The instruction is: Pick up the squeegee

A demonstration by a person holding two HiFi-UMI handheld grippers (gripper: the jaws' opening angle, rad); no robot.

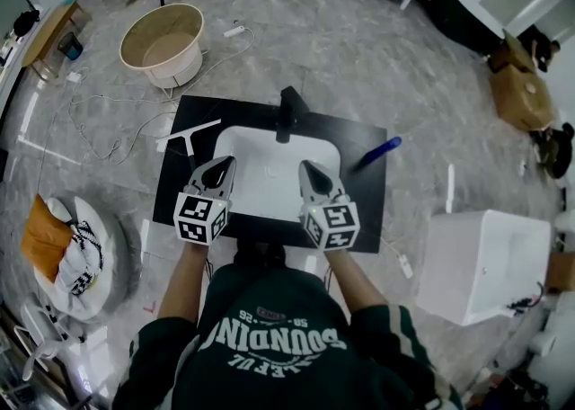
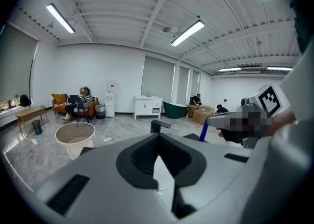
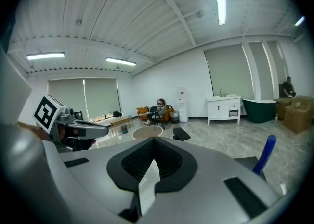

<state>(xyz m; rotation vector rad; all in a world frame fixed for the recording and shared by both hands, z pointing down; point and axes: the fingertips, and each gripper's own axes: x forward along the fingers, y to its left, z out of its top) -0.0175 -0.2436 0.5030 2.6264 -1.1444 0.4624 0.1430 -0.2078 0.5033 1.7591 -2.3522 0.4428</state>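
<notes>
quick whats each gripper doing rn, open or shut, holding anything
left gripper: shut, holding nothing.
right gripper: shut, holding nothing.
The white squeegee lies on the black countertop, not picked up.

- Sweatshirt (image 1: pixel 278 336): dk green, white block lettering + small red patch on front, pale stripe on sleeve.
- L gripper (image 1: pixel 218 174) & R gripper (image 1: pixel 311 176): silver-grey shells, black inner pads, tapered tips.
- Marker cube (image 1: pixel 201 217) on each: white w/ black square codes.
</notes>
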